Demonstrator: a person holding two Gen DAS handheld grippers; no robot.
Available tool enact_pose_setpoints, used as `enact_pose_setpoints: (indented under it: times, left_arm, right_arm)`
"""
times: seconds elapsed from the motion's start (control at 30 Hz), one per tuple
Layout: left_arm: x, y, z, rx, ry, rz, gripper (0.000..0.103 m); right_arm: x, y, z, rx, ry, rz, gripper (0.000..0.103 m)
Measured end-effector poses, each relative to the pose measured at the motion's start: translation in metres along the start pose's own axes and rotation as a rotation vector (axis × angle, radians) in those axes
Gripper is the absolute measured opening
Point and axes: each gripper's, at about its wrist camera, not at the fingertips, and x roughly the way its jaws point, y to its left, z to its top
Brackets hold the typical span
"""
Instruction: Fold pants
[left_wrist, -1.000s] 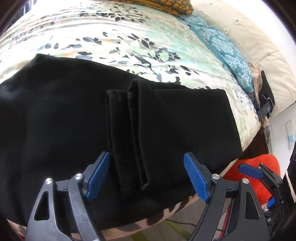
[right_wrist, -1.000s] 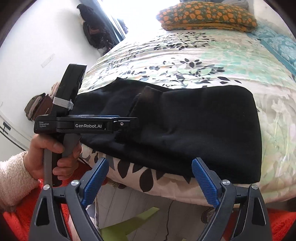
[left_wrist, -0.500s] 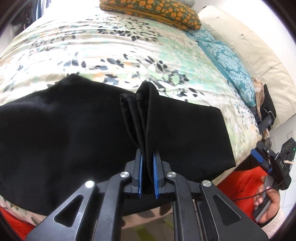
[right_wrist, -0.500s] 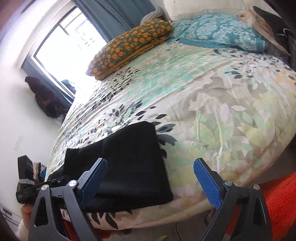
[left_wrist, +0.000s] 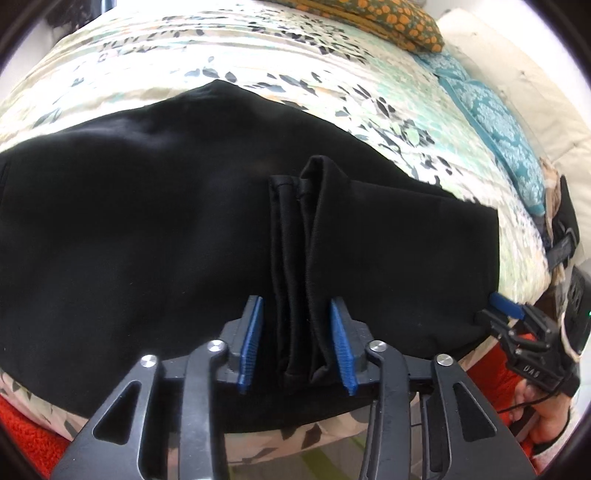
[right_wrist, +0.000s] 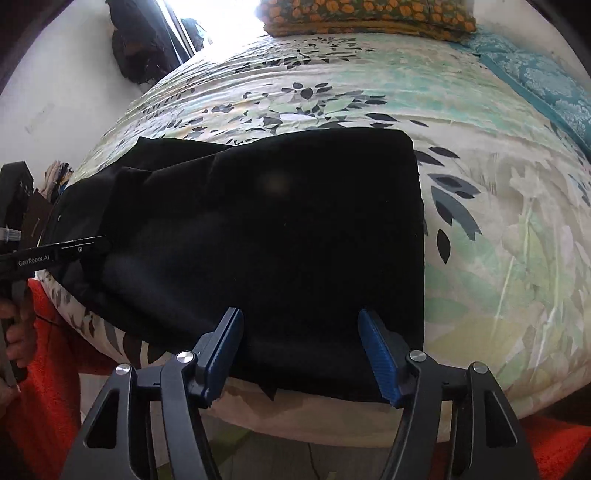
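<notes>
Black pants (left_wrist: 129, 236) lie folded along the near edge of the bed, leg hems doubled back in a bunched ridge (left_wrist: 306, 258). My left gripper (left_wrist: 297, 345) straddles the near end of that ridge, jaws partly open, the cloth loose between the blue pads. My right gripper (right_wrist: 308, 354) is open over the right end of the pants (right_wrist: 277, 240), pads on either side of the near edge, gripping nothing. The right gripper also shows in the left wrist view (left_wrist: 524, 332), the left one in the right wrist view (right_wrist: 55, 251).
A floral bedspread (right_wrist: 498, 240) covers the bed. An orange patterned pillow (right_wrist: 369, 14) and a teal pillow (left_wrist: 495, 118) lie at the far side. Red-orange fabric (right_wrist: 48, 350) sits below the bed edge. Dark bags (right_wrist: 147, 48) hang near the window.
My left gripper, shut on the bunched hems half a second ago, has opened partway. My right gripper has swung back left and now sits over the pants' right end.
</notes>
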Motion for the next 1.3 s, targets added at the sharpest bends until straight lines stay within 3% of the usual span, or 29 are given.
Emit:
enact_pose_setpoints:
  times: [0.03, 0.1, 0.17, 0.23, 0.33, 0.4, 0.47, 0.53, 0.63, 0.7, 0.8, 0.9, 0.93, 0.97, 1.03, 1.1, 1.23, 1.3]
  left_arm:
    - [-0.009, 0.006, 0.001, -0.046, -0.029, 0.004, 0.057]
    - [-0.031, 0.01, 0.003, -0.085, -0.138, 0.054, 0.059]
    - [-0.046, 0.0, 0.006, -0.052, -0.227, 0.083, 0.059]
    - [-0.048, -0.021, 0.004, 0.011, -0.267, 0.045, 0.059]
    - [-0.027, -0.057, -0.002, 0.149, -0.249, -0.012, 0.06]
    - [-0.001, -0.069, -0.005, 0.232, -0.192, 0.027, 0.06]
    - [0.023, -0.066, -0.007, 0.24, -0.127, 0.07, 0.058]
    - [0.028, -0.057, -0.011, 0.241, -0.128, 0.062, 0.053]
    - [0.026, -0.059, -0.015, 0.276, -0.127, 0.073, 0.053]
    - [0.027, -0.062, -0.017, 0.281, -0.133, 0.085, 0.053]
    - [0.027, -0.067, -0.02, 0.301, -0.135, 0.102, 0.053]
    - [0.027, -0.065, -0.019, 0.299, -0.133, 0.092, 0.053]
    - [0.027, -0.065, -0.02, 0.302, -0.13, 0.092, 0.053]
    - [0.027, -0.065, -0.02, 0.308, -0.131, 0.09, 0.053]
    - [0.026, -0.063, -0.022, 0.313, -0.132, 0.086, 0.053]
    - [0.027, -0.062, -0.021, 0.307, -0.133, 0.081, 0.053]
    - [0.028, -0.064, -0.02, 0.295, -0.127, 0.08, 0.057]
    - [0.029, -0.064, -0.02, 0.299, -0.126, 0.082, 0.057]
  right_arm:
    - [0.001, 0.0, 0.0, 0.006, 0.004, -0.003, 0.067]
    - [0.002, 0.0, -0.003, 0.011, -0.006, -0.007, 0.07]
    - [0.002, 0.001, -0.004, 0.013, -0.01, -0.018, 0.07]
    - [0.002, 0.003, -0.001, 0.011, -0.008, -0.03, 0.072]
    - [0.004, 0.004, -0.001, 0.009, -0.014, -0.044, 0.075]
    - [0.003, 0.004, -0.002, 0.008, -0.021, -0.049, 0.078]
    - [0.0, 0.002, -0.002, 0.013, -0.02, -0.05, 0.079]
    - [-0.009, 0.001, 0.004, 0.036, -0.012, -0.055, 0.079]
    - [-0.041, -0.004, 0.02, 0.086, -0.151, -0.039, 0.079]
    - [-0.041, -0.008, 0.041, 0.081, -0.162, -0.055, 0.087]
    - [-0.014, -0.02, 0.07, 0.092, -0.095, -0.052, 0.087]
    - [0.042, -0.037, 0.077, 0.106, 0.13, -0.055, 0.089]
    - [0.051, -0.042, 0.074, 0.124, 0.158, -0.025, 0.09]
    - [0.048, -0.046, 0.073, 0.132, 0.134, -0.006, 0.093]
    - [0.032, -0.043, 0.073, 0.111, 0.099, -0.061, 0.092]
    - [-0.001, -0.034, 0.068, 0.083, -0.012, -0.088, 0.091]
    - [-0.056, -0.003, 0.039, 0.051, -0.155, 0.016, 0.091]
    - [-0.051, 0.013, 0.025, 0.027, -0.128, 0.097, 0.091]
